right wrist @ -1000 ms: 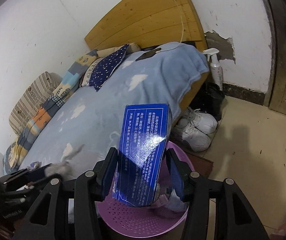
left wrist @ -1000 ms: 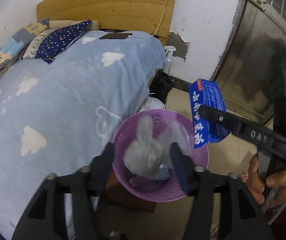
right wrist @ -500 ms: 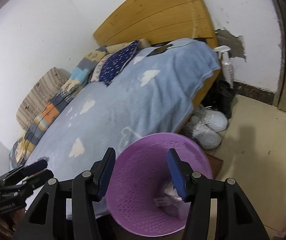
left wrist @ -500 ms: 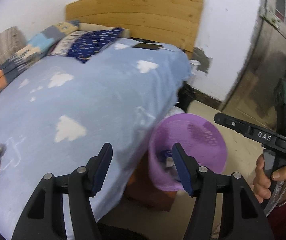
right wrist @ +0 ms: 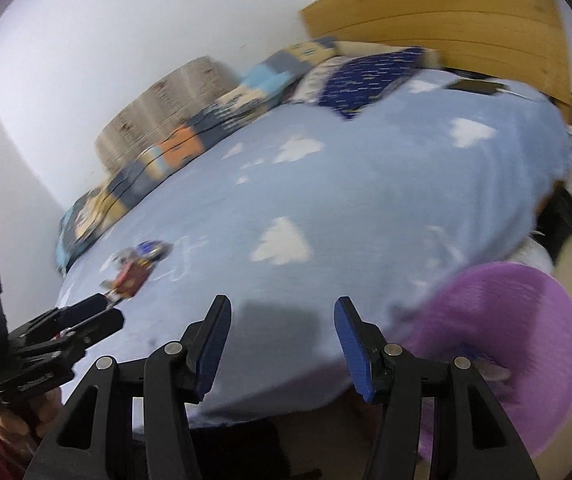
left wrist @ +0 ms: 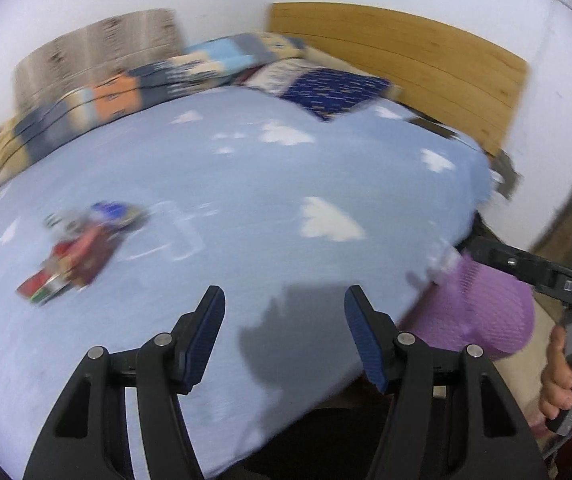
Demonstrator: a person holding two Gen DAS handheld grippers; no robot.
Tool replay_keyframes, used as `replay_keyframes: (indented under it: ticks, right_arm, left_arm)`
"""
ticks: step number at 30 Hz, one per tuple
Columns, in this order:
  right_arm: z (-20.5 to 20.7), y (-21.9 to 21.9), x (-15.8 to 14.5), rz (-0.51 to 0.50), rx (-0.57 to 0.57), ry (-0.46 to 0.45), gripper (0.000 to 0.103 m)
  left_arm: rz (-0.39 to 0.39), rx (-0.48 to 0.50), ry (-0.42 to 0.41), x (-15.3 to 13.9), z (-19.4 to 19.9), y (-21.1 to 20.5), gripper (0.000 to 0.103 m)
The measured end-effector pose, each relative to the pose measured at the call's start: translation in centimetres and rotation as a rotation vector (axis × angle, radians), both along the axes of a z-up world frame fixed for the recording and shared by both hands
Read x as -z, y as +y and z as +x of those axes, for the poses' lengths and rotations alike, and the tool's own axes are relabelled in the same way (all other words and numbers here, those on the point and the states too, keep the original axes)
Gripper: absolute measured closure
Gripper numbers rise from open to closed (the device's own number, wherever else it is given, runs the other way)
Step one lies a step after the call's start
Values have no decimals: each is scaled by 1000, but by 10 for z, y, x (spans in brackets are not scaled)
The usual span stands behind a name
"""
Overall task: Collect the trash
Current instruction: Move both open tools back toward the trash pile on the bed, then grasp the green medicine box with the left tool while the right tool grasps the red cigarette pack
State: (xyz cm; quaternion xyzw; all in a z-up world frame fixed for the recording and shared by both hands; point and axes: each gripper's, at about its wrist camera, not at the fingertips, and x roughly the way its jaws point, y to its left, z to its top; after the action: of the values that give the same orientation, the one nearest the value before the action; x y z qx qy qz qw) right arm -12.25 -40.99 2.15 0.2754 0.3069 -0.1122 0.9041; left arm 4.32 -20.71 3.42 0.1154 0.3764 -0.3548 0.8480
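Note:
A purple perforated bin (left wrist: 498,312) stands on the floor beside the bed; it also shows in the right wrist view (right wrist: 502,328) at lower right. A pile of red and blue wrappers (left wrist: 82,248) lies on the light blue bedspread (left wrist: 246,200), far left of my left gripper (left wrist: 282,316), which is open and empty over the bed's near edge. The wrappers also show in the right wrist view (right wrist: 136,268). My right gripper (right wrist: 282,328) is open and empty above the bed edge, left of the bin. Both views are blurred.
Pillows (left wrist: 326,84) and a folded patchwork blanket (left wrist: 126,92) lie along the far side of the bed. A wooden headboard (left wrist: 406,52) stands at the back right. A dark phone (right wrist: 474,86) lies near the headboard.
The blue box and the grey wad have dropped from my grippers into the bin. Both grippers have swung left from over the bin to over the bed, bringing the wrappers into view.

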Motion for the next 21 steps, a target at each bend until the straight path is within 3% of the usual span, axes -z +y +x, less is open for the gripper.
replay_keyframes:
  ticks: [7, 15, 21]
  right_arm:
    - [71, 57, -10, -27, -141, 37, 46]
    - [174, 132, -9, -35, -284, 108, 46]
    - [274, 191, 13, 81, -329, 176, 45]
  left_arm:
    - [-70, -274, 15, 1, 72, 103, 42]
    - [-153, -666, 137, 25, 140, 218, 42]
    - [-162, -778, 127, 34, 143, 261, 42]
